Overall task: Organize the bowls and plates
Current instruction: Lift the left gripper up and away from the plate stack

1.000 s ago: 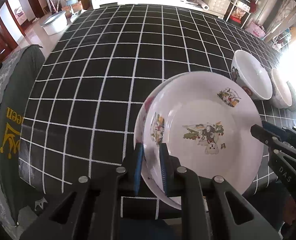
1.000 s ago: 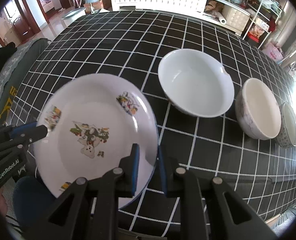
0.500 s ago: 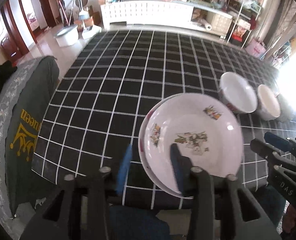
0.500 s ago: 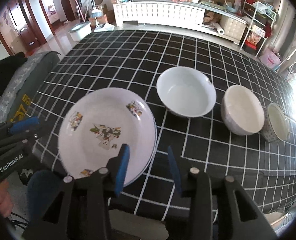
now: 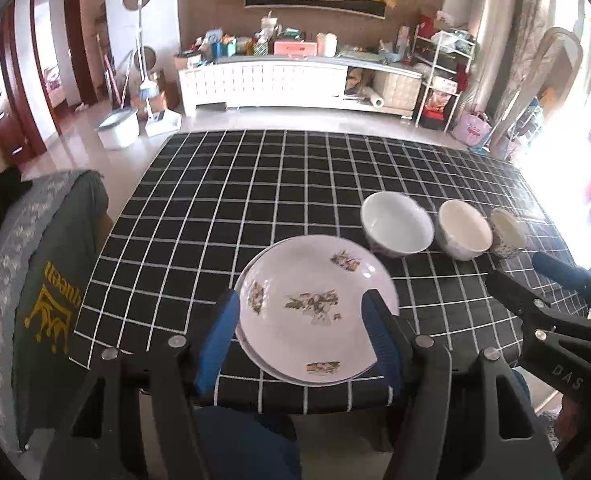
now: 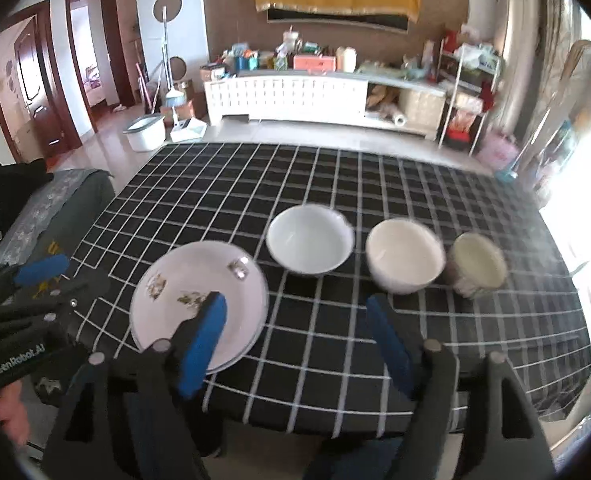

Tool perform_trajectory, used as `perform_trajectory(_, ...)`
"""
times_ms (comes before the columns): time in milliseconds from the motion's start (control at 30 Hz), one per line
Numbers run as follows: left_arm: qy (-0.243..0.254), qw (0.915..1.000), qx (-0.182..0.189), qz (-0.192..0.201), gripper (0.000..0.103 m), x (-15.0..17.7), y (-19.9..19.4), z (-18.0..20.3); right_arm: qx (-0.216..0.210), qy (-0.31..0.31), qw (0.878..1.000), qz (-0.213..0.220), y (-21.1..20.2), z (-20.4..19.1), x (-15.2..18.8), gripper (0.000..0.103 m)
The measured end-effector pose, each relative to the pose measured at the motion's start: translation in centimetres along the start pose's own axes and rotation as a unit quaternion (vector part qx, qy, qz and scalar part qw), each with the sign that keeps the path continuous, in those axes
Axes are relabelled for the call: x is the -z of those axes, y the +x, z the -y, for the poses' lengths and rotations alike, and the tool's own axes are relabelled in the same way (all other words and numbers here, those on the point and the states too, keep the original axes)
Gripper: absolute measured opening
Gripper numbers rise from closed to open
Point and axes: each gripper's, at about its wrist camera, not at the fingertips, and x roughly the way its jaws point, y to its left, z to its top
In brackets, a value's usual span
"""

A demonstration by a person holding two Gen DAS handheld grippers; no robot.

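Note:
A white plate with cartoon prints (image 5: pixel 315 308) lies on top of a second plate near the table's front edge; it also shows in the right wrist view (image 6: pixel 195 292). Three bowls stand in a row to its right: a wide white bowl (image 6: pixel 309 240), a cream bowl (image 6: pixel 403 256) and a small patterned bowl (image 6: pixel 477 266). My left gripper (image 5: pixel 301 336) is open and empty, pulled back above the plates. My right gripper (image 6: pixel 299 332) is open and empty, back from the table's front edge.
The table (image 5: pixel 255 184) has a black cloth with white grid lines. A chair draped in grey-green fabric (image 5: pixel 43 280) stands at the left. A white cabinet (image 5: pixel 279 80) and shelves stand beyond the far edge.
Both grippers let go of the plate, opened wide, and drew back and up from the table. The plate now rests on the lower plate.

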Motion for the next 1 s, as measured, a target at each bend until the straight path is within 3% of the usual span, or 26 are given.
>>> perform_trajectory(200,0.020,0.9993,0.027,0.018,0.071,-0.7,-0.8,1.8,0.002,-0.017,0.998,-0.060,0.0,0.8,-0.3,0.084)
perform_trajectory(300,0.030,0.9992,0.026,0.012,0.071,-1.5,-0.2,2.6,-0.002,-0.007,0.999,-0.050,-0.4,1.8,-0.8,0.086)
perform_trajectory(367,0.030,0.9992,0.028,0.004,0.071,-1.9,0.2,2.8,0.011,-0.004,0.999,-0.041,-0.6,2.2,-1.2,0.092)
perform_trajectory(600,0.016,0.9958,0.077,-0.047,0.071,-4.2,2.0,3.5,-0.022,0.005,0.999,-0.047,0.3,3.7,-3.2,0.095)
perform_trajectory(1000,0.019,0.9963,0.064,-0.055,0.071,-9.4,5.4,4.5,-0.060,0.025,0.997,-0.048,3.3,5.5,-7.7,0.095)
